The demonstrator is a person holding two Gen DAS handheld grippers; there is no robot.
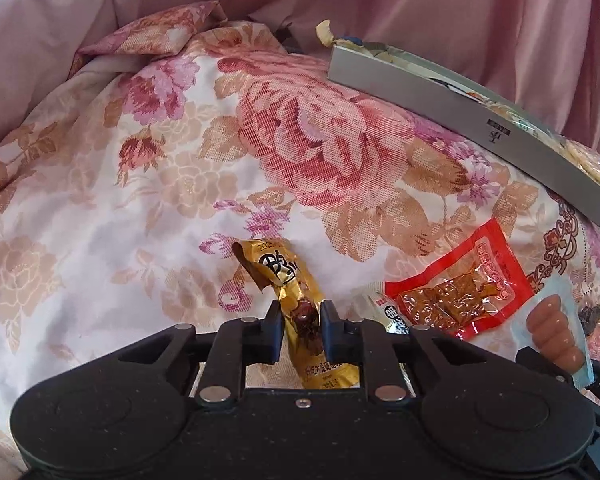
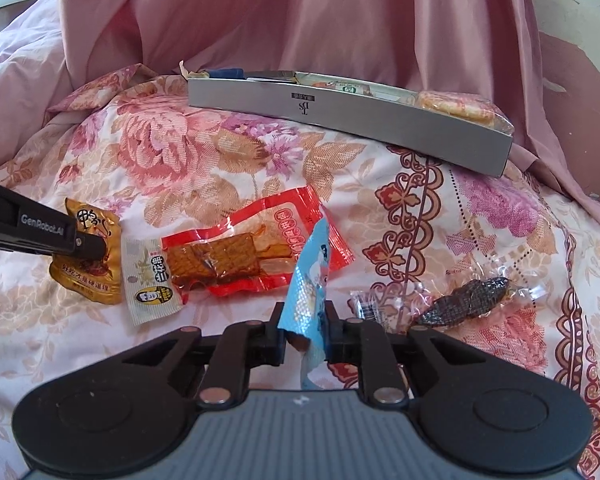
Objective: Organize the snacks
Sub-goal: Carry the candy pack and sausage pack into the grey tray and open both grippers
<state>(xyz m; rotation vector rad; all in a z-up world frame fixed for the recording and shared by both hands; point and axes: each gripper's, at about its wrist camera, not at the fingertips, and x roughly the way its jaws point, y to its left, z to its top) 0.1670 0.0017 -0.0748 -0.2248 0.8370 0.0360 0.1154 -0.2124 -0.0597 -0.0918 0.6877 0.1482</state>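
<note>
Gold packet clamped between left jaws.

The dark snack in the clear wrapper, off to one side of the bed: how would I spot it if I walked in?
Start at the long grey box lying across the flowered bedspread. Come toward the near edge, right of the red packet and the blue packet. There lies the dark snack, alone on the cloth, the only one in a see-through wrapper, with nothing gripping it.
</note>
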